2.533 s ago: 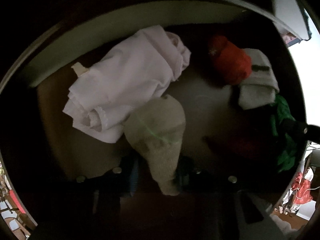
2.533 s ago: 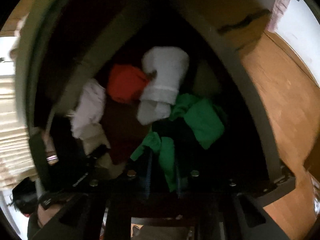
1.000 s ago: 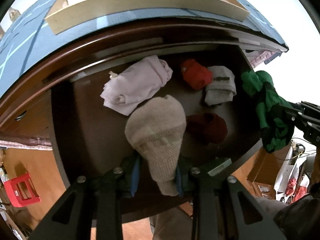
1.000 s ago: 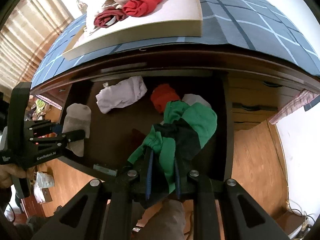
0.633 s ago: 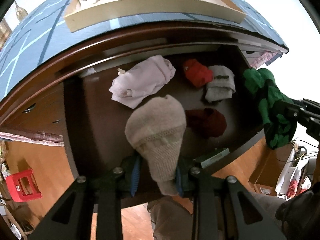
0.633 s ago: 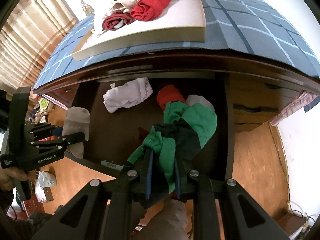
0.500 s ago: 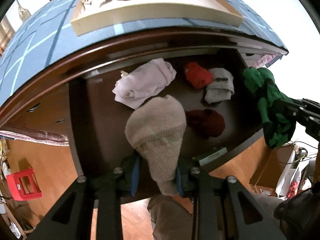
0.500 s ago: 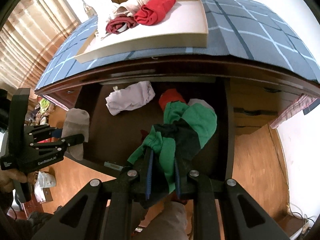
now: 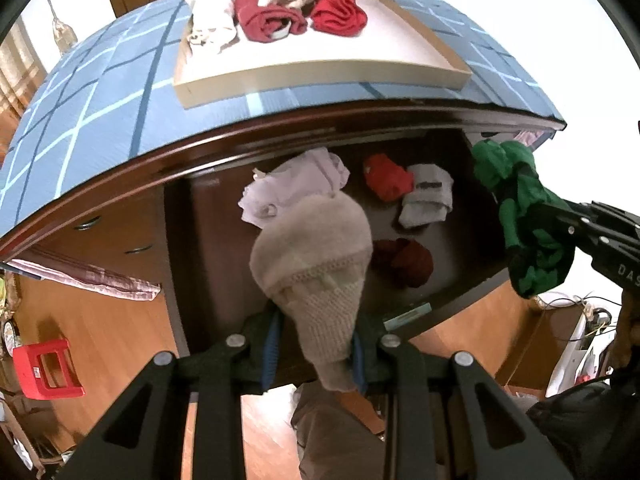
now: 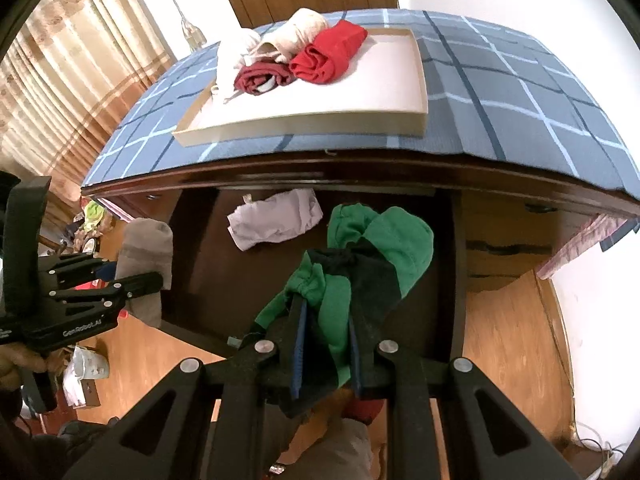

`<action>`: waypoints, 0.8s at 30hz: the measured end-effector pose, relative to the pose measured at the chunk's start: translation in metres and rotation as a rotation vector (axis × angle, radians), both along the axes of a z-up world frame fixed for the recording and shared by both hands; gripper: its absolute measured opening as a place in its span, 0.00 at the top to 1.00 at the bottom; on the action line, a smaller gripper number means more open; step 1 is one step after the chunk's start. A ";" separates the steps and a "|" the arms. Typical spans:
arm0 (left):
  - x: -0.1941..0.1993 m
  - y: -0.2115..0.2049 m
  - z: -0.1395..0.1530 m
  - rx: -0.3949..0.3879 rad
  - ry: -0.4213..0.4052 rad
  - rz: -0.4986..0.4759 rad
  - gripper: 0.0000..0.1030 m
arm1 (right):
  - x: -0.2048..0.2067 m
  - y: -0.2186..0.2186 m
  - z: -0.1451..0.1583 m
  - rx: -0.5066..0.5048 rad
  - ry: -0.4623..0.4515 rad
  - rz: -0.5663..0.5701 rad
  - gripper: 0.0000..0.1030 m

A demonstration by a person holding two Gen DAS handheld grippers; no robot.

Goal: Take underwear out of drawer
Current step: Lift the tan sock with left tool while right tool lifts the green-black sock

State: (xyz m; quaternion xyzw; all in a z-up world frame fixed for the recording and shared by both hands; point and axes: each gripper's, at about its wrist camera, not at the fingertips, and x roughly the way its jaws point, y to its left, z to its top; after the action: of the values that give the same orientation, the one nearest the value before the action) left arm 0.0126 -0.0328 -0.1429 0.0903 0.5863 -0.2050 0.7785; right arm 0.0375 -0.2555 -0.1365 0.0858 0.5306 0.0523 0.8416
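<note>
My left gripper (image 9: 316, 344) is shut on a beige rolled underwear (image 9: 312, 248) and holds it above the open dark wooden drawer (image 9: 208, 264). My right gripper (image 10: 326, 350) is shut on a green and black underwear (image 10: 360, 264), also lifted over the drawer (image 10: 444, 320). In the drawer lie a pale lilac piece (image 9: 292, 192), a red roll (image 9: 388, 178), a grey roll (image 9: 426, 196) and a dark red roll (image 9: 404, 260). The lilac piece also shows in the right wrist view (image 10: 276, 218).
A shallow cream tray (image 10: 304, 124) stands on the blue checked tabletop (image 10: 500, 108), holding white, beige, dark red and red rolled pieces (image 10: 320, 56). A red stool (image 9: 44, 368) stands on the wooden floor at left. Curtains (image 10: 68, 92) hang at the left.
Both grippers have risen and pulled back from inside the drawer with their garments. The tabletop and tray have come fully into view.
</note>
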 end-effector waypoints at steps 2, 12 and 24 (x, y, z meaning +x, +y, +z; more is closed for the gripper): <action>0.000 0.001 0.005 -0.006 -0.013 0.004 0.73 | 0.001 0.002 0.005 -0.004 -0.015 0.006 0.81; 0.007 0.001 0.028 -0.024 -0.068 0.002 0.73 | 0.004 0.007 0.018 -0.021 -0.057 0.010 0.81; 0.021 -0.007 0.058 -0.068 -0.137 -0.005 0.73 | 0.010 0.014 0.044 -0.063 -0.136 0.019 0.81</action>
State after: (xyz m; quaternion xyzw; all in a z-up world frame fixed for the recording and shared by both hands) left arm 0.0332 -0.0402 -0.0847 0.0790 0.5241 -0.2201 0.8189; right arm 0.0472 -0.2411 -0.0926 0.0502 0.4743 0.0493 0.8776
